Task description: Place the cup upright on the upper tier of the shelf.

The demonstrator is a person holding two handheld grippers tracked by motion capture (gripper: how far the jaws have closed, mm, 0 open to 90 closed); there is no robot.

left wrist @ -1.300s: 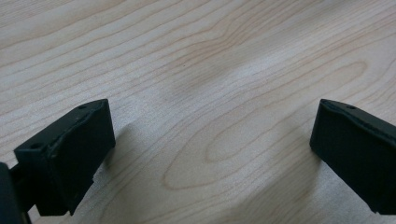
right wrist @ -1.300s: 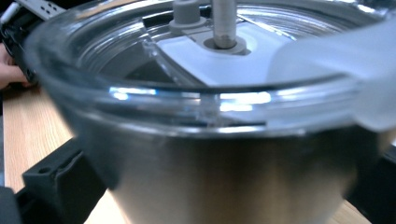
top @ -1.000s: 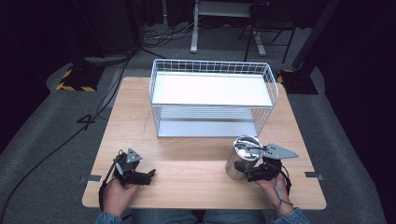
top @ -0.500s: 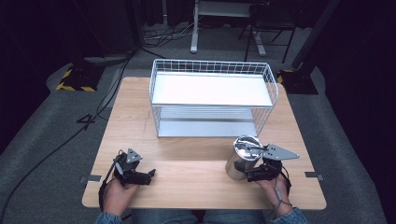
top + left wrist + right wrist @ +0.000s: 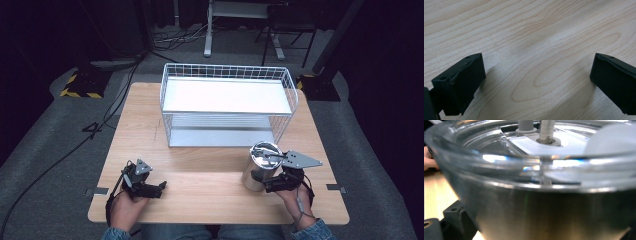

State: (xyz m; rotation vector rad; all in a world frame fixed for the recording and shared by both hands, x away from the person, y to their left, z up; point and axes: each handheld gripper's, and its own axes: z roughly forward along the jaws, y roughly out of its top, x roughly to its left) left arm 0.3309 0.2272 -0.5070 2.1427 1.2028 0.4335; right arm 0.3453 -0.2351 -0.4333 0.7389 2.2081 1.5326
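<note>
A steel canister (image 5: 259, 169) with a clear lid (image 5: 541, 152) stands upright on the wooden table (image 5: 210, 200), near its front right. My right gripper (image 5: 268, 184) is at the canister's lower right side, its jaws closed around the steel wall (image 5: 554, 212). One black jaw shows at the bottom left of the right gripper view. At the front left, my left gripper (image 5: 159, 188) rests low on the table. Its jaws stand wide apart over bare wood (image 5: 536, 82), with nothing between them.
A white wire basket (image 5: 227, 75) with a white shelf on top stands at the back middle of the table, just behind the canister. Black cables and stand legs lie on the grey floor beyond the table.
</note>
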